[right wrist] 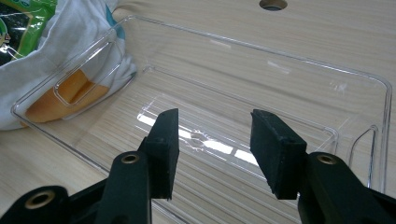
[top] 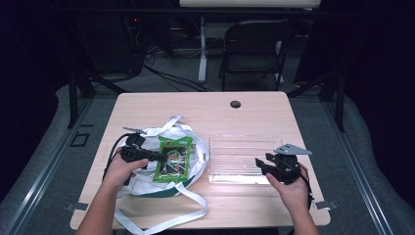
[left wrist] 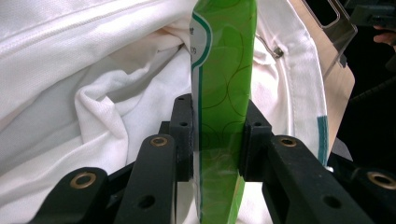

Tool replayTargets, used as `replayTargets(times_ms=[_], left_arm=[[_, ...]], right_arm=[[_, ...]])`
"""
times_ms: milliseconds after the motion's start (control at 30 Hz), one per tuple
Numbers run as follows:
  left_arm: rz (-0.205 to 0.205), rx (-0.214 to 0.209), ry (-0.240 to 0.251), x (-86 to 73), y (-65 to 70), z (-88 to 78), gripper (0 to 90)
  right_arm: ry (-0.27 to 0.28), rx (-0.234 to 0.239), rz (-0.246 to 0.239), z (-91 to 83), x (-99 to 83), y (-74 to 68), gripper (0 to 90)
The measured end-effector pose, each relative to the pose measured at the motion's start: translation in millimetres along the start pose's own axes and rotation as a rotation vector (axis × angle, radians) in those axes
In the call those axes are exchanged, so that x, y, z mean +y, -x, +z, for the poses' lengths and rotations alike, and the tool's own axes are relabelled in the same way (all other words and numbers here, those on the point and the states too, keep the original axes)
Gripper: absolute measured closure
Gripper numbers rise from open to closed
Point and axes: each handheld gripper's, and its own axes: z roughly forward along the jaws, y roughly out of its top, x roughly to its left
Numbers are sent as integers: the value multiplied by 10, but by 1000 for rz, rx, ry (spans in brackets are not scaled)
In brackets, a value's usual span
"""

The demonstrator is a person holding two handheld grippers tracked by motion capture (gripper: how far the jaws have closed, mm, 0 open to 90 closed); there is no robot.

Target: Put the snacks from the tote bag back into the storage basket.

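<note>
A green snack packet (top: 172, 160) lies on a white cloth bag (top: 195, 147) at the table's left. My left gripper (top: 157, 157) is shut on the packet's left edge; in the left gripper view both pads press the green packet (left wrist: 223, 93) edge-on, with the white bag (left wrist: 93, 84) behind it. A clear plastic tray (top: 244, 157) sits empty at the right. My right gripper (top: 262, 166) hovers at the tray's near right corner, and in the right gripper view its gripper (right wrist: 215, 144) stands open over the clear tray (right wrist: 280, 60) with nothing between the pads.
The bag's long white straps (top: 161, 223) trail toward the table's front edge. An orange item (right wrist: 70, 95) shows through the tray wall inside the bag. A cable hole (top: 235, 104) sits at the table's far side, and a black chair (top: 252, 44) stands beyond.
</note>
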Motion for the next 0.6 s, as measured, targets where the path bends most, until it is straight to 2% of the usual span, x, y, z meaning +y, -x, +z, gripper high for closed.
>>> replayTargets(times_ms=[200, 333, 600], left_arm=[[9, 2, -12, -22, -3, -79, 719], [11, 31, 24, -32, 4, -125, 721], [48, 62, 105, -32, 57, -248, 722]], right_arm=[[1, 7, -7, 17, 15, -8, 525], [3, 16, -9, 34, 25, -21, 525], [-6, 27, -39, 40, 51, -44, 525]])
